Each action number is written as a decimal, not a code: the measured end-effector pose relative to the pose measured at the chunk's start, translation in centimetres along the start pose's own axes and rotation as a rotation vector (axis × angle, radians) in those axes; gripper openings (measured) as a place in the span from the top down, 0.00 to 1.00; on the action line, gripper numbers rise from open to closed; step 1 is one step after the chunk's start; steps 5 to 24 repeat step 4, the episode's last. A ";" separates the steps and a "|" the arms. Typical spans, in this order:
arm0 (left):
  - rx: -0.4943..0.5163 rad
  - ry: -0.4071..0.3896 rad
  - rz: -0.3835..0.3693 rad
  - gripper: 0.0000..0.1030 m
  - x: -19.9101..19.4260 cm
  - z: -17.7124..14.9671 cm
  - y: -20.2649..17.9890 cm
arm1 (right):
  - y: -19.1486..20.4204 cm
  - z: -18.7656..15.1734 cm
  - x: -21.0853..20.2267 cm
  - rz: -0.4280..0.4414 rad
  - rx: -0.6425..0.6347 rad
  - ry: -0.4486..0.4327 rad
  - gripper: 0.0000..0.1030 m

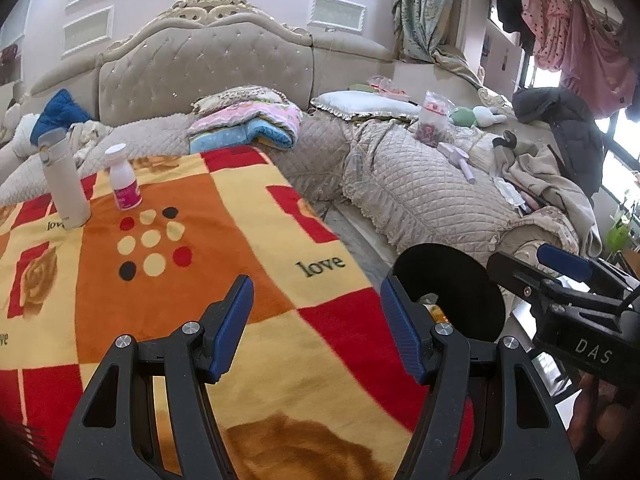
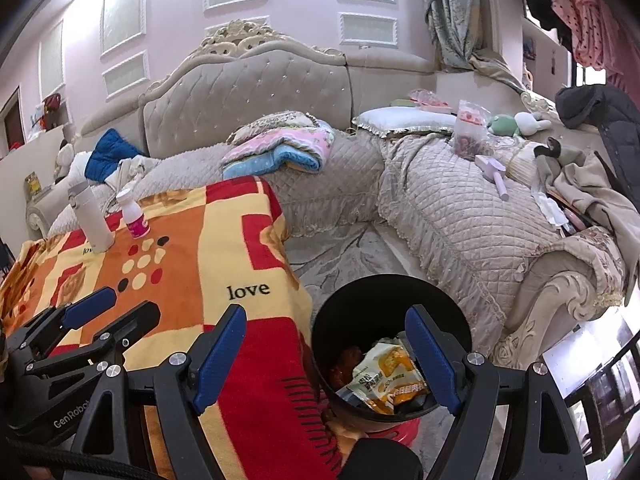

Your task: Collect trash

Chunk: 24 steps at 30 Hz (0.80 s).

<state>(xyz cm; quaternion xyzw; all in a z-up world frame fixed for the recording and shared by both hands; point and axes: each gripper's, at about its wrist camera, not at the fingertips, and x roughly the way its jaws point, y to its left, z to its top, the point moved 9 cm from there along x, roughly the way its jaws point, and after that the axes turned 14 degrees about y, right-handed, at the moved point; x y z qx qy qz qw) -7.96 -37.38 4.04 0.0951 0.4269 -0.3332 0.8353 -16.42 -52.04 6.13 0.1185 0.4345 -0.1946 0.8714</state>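
Bin (image 2: 390,360) right of table (image 2: 224,320), snack wrapper (image 2: 390,376) inside, flask (image 2: 90,216) left of bottle (image 2: 134,216)

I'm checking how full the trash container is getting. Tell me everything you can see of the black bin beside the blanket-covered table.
The black bin is a round, open-topped container with smooth, matte dark walls, apparently plastic. It stands upright on the pale floor, against the edge of the blanket-covered table. Inside lie a yellow-and-white snack wrapper and something reddish, well below the rim. The open right gripper hovers above it, holding nothing; in the left wrist view its contents are mostly hidden.
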 end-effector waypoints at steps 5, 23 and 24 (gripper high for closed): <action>-0.047 0.024 0.017 0.37 0.0 -0.9 3.2 | 2.2 0.3 0.9 0.023 -0.037 0.013 0.23; -0.047 0.024 0.017 0.37 0.0 -0.9 3.2 | 2.2 0.3 0.9 0.023 -0.037 0.013 0.23; -0.047 0.024 0.017 0.37 0.0 -0.9 3.2 | 2.2 0.3 0.9 0.023 -0.037 0.013 0.23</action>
